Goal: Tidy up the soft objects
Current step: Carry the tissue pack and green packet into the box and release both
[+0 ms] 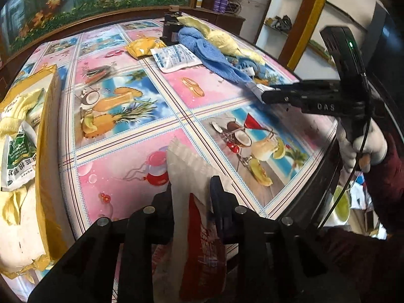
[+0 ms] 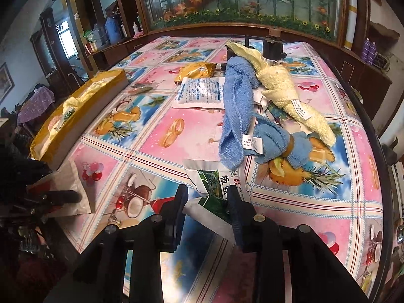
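My left gripper [image 1: 192, 199] is shut on a white and red pouch [image 1: 199, 237] near the table's front edge; the same pouch [image 2: 73, 184] shows at the left of the right wrist view. My right gripper [image 2: 207, 204] is shut on the corner of a green and white pouch [image 2: 214, 181] lying on the tablecloth. In the left wrist view the right gripper [image 1: 263, 93] pinches that pouch's silver edge [image 1: 255, 88]. Beyond it lie a blue towel [image 2: 234, 116] and a yellow towel [image 2: 285, 93], tangled together. A white and blue pouch [image 2: 199, 92] and a yellow pouch [image 2: 197, 69] lie further back.
A gold open box [image 1: 48, 131] stands at the table's left side, holding a yellow towel [image 1: 15, 116] and a green and white pouch [image 1: 17, 156]. A dark stand [image 2: 271, 48] sits at the back edge. A gloved hand [image 1: 363, 146] holds the right gripper. The table's dark rim [image 2: 378, 156] curves along the right.
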The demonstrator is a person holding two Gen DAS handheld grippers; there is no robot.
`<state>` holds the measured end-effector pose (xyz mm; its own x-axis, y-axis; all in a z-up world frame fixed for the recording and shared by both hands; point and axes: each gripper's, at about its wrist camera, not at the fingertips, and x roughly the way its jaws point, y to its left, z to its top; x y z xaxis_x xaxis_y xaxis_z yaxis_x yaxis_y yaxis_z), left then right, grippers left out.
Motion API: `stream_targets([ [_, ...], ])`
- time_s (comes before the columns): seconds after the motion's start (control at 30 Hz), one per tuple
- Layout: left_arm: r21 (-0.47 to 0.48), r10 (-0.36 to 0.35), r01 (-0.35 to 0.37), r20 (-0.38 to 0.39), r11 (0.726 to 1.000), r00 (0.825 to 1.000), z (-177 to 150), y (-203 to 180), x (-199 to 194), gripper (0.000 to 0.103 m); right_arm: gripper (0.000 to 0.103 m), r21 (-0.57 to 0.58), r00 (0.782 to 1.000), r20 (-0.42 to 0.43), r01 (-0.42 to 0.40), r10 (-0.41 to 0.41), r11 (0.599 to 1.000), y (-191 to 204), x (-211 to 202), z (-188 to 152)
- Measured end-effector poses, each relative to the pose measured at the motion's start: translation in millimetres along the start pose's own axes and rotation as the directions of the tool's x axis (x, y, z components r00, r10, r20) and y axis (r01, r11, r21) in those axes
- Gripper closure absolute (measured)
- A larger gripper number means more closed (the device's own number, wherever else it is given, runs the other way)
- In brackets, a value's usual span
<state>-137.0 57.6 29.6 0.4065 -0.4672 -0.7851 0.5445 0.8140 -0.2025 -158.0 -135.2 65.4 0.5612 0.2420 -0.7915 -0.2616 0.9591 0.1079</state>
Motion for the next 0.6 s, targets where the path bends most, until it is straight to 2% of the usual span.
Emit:
stream_targets([
  [0.13, -0.119, -0.087, 0.101, 0.11, 0.988, 0.99, 3.6, 20.5, -26.8, 0.082, 0.07, 0.022, 0.993, 0.061, -0.107, 0.106, 0.994, 10.4, -26.4, 9.7],
  [0.23, -0.185, -0.132, 0.17, 0.199, 0.968, 0.971, 7.5, 38.2, -49.6, 0.082, 0.07, -0.008, 0.98, 0.092, -0.175, 0.175, 0.984, 32.6, -36.7, 24.6],
  [0.33, -0.24, -0.137, 0.208, 0.281, 0.948, 0.95, 8.2, 59.6, -76.1, 0.082, 0.07, -0.042, 0.962, 0.092, -0.254, 0.257, 0.966, 60.3, -33.8, 41.3],
  [0.43, -0.304, -0.03, 0.136, 0.328, 0.943, 0.944, 4.9, 86.4, -100.7, 0.082, 0.07, -0.084, 0.948, 0.078, -0.303, 0.309, 0.949, 91.8, -23.5, 57.9],
  [0.5, -0.357, 0.072, 0.048, 0.316, 0.933, 0.946, 0.3, 106.0, -110.5, 0.082, 0.07, -0.104, 0.934, 0.064, -0.343, 0.35, 0.934, 112.5, -14.4, 69.7],
  [0.6, -0.43, 0.182, -0.047, 0.279, 0.902, 0.943, -10.4, 135.6, -115.8, 0.082, 0.07, -0.137, 0.919, 0.035, -0.386, 0.394, 0.912, 145.0, 2.0, 83.4],
])
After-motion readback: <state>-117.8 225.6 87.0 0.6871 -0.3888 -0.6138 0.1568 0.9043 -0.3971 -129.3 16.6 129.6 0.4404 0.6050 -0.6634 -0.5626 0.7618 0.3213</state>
